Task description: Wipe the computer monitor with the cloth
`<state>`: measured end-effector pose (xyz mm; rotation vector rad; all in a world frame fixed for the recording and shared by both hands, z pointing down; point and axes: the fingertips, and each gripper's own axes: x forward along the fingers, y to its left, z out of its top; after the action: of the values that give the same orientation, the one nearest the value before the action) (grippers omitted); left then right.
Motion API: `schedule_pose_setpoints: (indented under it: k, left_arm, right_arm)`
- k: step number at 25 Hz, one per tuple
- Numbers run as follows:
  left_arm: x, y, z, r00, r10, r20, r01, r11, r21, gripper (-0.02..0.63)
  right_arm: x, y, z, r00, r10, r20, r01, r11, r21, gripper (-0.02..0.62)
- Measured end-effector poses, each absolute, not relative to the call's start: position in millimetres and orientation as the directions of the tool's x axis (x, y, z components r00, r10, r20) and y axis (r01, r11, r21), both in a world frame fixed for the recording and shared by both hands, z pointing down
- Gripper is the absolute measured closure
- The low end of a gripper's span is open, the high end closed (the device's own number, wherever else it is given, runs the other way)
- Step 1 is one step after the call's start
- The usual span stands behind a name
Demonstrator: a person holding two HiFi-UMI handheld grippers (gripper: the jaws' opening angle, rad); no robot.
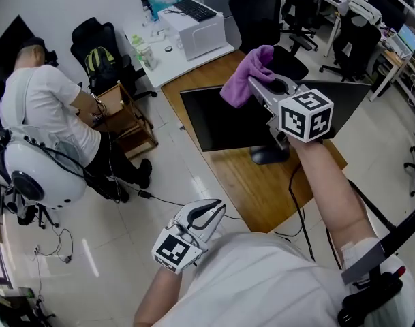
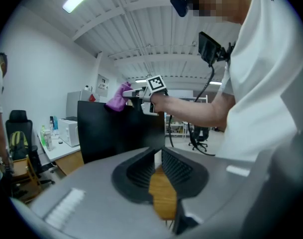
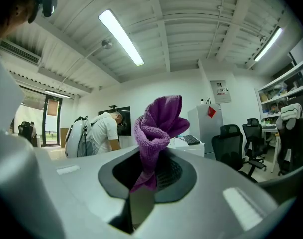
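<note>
The black monitor [image 1: 217,121] stands on a wooden desk [image 1: 241,182], screen facing left in the head view. A purple cloth [image 1: 245,75] hangs over the monitor's top edge, and my right gripper [image 1: 256,86] is shut on it. In the right gripper view the cloth [image 3: 158,121] rises bunched between the jaws of that gripper [image 3: 150,171]. My left gripper [image 1: 217,208] is low beside my torso, over the floor left of the desk, shut and holding nothing. The left gripper view shows its jaws [image 2: 158,156] pointing at the monitor [image 2: 106,128], with the cloth [image 2: 117,97] at the monitor's top.
A person in a white shirt [image 1: 47,107] bends over a small wooden table [image 1: 125,118] at the left. A white desk with a printer [image 1: 193,29] stands behind the monitor. Office chairs [image 1: 268,9] fill the back right. Cables [image 1: 152,197] lie on the floor.
</note>
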<state>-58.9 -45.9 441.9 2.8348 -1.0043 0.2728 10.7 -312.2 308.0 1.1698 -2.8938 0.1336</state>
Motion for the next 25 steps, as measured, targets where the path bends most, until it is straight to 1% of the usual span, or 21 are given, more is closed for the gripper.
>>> schedule_pose_setpoints:
  k: [10, 21, 25]
  left_arm:
    - [-32, -52, 444, 0.782, -0.592, 0.196, -0.606, -0.795, 0.021, 0.541]
    - [0, -53, 443, 0.8, -0.557, 0.224, -0.577, -0.816, 0.031, 0.541]
    - [14, -54, 443, 0.808, -0.548, 0.216, -0.567, -0.823, 0.03, 0.541]
  right_arm:
    - [53, -315, 307, -0.693, -0.72, 0.035, -0.721, 0.689, -0.081, 0.545]
    - [115, -318, 305, -0.64, -0.768, 0.032, -0.768, 0.636, -0.076, 0.545]
    - [139, -320, 304, -0.619, -0.785, 0.033, -0.784, 0.616, -0.075, 0.545]
